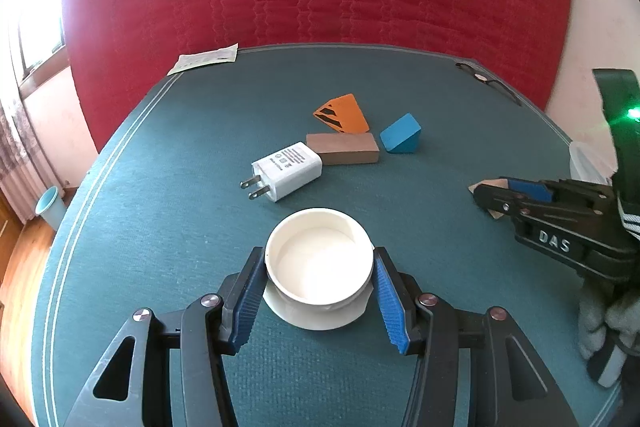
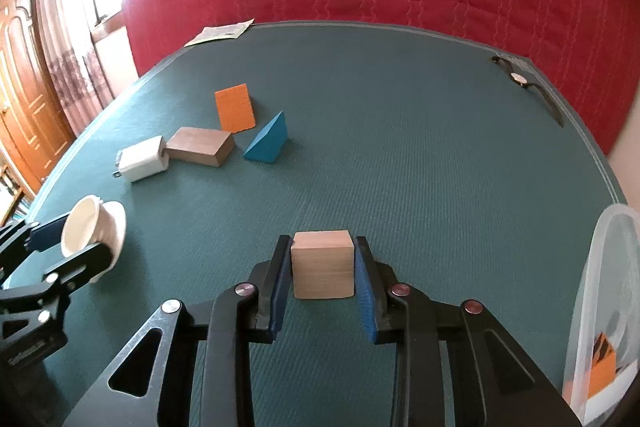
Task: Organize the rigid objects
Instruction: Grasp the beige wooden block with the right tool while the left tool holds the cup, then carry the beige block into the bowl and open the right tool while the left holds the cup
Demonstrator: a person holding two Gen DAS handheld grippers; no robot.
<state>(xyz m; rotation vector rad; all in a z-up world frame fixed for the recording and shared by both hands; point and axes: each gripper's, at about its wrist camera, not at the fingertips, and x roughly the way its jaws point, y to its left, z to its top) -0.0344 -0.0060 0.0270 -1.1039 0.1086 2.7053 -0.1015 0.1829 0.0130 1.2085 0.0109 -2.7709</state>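
Note:
My left gripper (image 1: 319, 259) is shut on a white round cup-like piece with a wide flange (image 1: 319, 263), tilted and held just above the green table; it also shows in the right wrist view (image 2: 90, 233). My right gripper (image 2: 322, 259) is shut on a light wooden block (image 2: 323, 263) near the table's front. On the table lie a white charger plug (image 1: 286, 169), a brown wooden block (image 1: 344, 148), an orange striped wedge (image 1: 343, 114) and a blue wedge (image 1: 401, 133).
A clear plastic bin (image 2: 600, 307) holding an orange piece stands at the right edge. A wristwatch (image 2: 524, 83) lies at the far right corner and a paper leaflet (image 2: 222, 31) at the far left corner. A red quilt hangs behind the table.

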